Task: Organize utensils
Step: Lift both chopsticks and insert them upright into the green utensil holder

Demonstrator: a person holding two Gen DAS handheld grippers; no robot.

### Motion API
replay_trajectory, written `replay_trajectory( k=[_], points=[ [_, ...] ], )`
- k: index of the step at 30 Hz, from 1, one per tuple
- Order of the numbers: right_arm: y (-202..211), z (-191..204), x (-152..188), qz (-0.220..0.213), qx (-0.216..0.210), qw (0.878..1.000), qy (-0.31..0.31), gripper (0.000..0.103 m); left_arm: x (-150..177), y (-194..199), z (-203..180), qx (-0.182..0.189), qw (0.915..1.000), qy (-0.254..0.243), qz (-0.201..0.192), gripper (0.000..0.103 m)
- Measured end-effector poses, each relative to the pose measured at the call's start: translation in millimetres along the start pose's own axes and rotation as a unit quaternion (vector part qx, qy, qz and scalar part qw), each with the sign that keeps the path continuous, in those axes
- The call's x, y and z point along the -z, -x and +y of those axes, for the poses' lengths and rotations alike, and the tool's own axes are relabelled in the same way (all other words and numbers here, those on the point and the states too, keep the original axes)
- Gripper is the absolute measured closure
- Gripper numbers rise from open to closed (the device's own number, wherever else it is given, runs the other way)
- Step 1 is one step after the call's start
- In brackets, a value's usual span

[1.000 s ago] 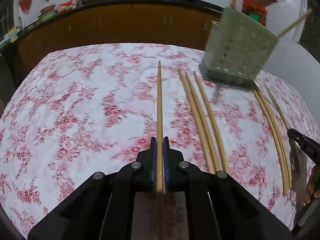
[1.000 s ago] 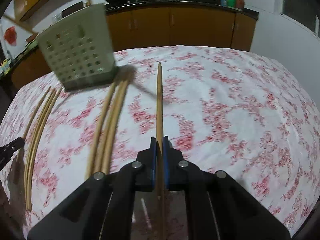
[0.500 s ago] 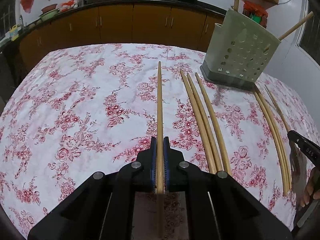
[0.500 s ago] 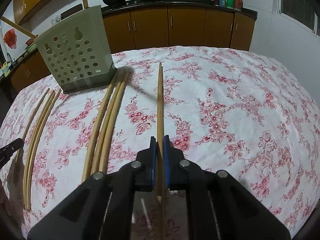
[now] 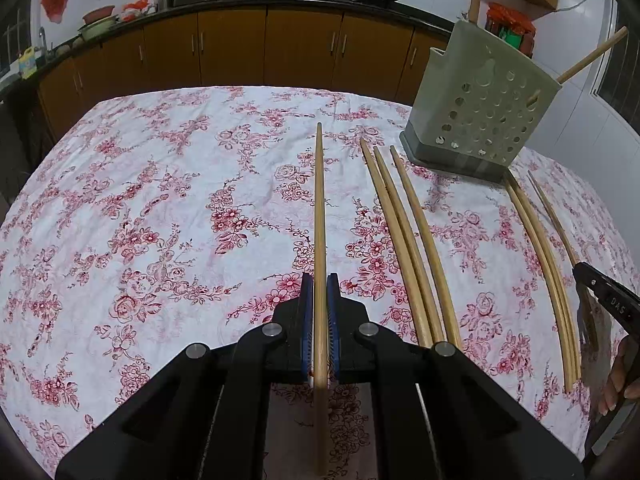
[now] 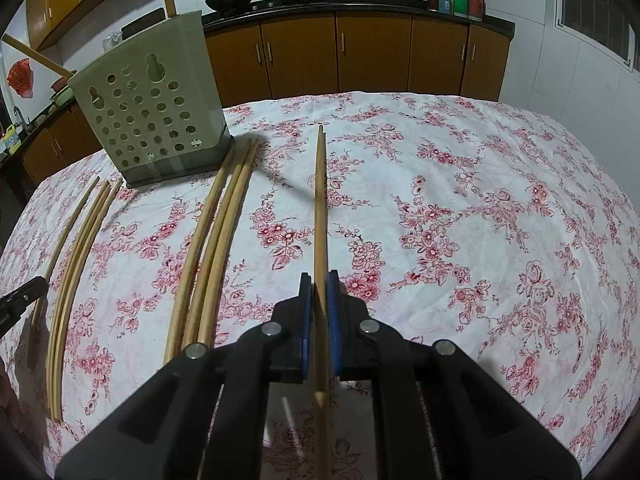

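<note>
My left gripper (image 5: 319, 280) is shut on a long wooden chopstick (image 5: 319, 208) that points forward above the floral tablecloth. My right gripper (image 6: 319, 278) is shut on another wooden chopstick (image 6: 319, 200), also pointing forward. A pale green perforated utensil holder (image 5: 480, 120) stands at the far right in the left wrist view and at the far left in the right wrist view (image 6: 152, 116), with two sticks standing in it. Three loose chopsticks (image 5: 404, 236) lie beside it, and several more (image 5: 548, 264) lie farther right. Both groups also show in the right wrist view (image 6: 212, 240).
The table has a red floral cloth (image 5: 140, 220). Brown kitchen cabinets (image 5: 240, 48) with pans on the counter run behind it. The other gripper's tip shows at the right edge of the left wrist view (image 5: 608, 300) and at the left edge of the right wrist view (image 6: 20, 300).
Both views have steadied from blur, and the holder sits slightly differently in frame. Each gripper still holds its chopstick the same way.
</note>
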State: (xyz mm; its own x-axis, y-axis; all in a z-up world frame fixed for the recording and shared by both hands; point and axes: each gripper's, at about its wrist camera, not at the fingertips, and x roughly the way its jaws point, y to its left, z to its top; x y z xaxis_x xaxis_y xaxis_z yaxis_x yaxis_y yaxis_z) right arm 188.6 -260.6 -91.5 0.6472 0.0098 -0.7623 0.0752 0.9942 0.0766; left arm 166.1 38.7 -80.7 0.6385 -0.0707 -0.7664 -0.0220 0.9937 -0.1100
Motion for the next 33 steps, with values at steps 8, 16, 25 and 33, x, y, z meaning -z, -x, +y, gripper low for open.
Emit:
replay_trajectory(
  k=[8, 16, 25, 33],
  points=[
    [0.1, 0.1, 0.1, 0.0, 0.0, 1.0, 0.0, 0.093, -0.1, 0.1, -0.1, -0.002, 1.0, 0.001, -0.001, 0.094],
    [0.0, 0.2, 0.0, 0.0, 0.0, 1.0, 0.0, 0.093, 0.0, 0.1, -0.4, -0.002, 1.0, 0.002, -0.001, 0.094],
    [1.2, -1.6, 0.8, 0.0, -0.004, 1.0, -0.001, 0.093, 0.8, 0.9, -4.3, -0.01, 0.9999, -0.008, 0.0, 0.094],
    [8.7, -4.7, 9.0, 0.0, -0.005, 1.0, 0.001, 0.095, 12.6, 9.3, -12.1, -0.019, 0.9989, -0.043, 0.003, 0.095]
  ],
)
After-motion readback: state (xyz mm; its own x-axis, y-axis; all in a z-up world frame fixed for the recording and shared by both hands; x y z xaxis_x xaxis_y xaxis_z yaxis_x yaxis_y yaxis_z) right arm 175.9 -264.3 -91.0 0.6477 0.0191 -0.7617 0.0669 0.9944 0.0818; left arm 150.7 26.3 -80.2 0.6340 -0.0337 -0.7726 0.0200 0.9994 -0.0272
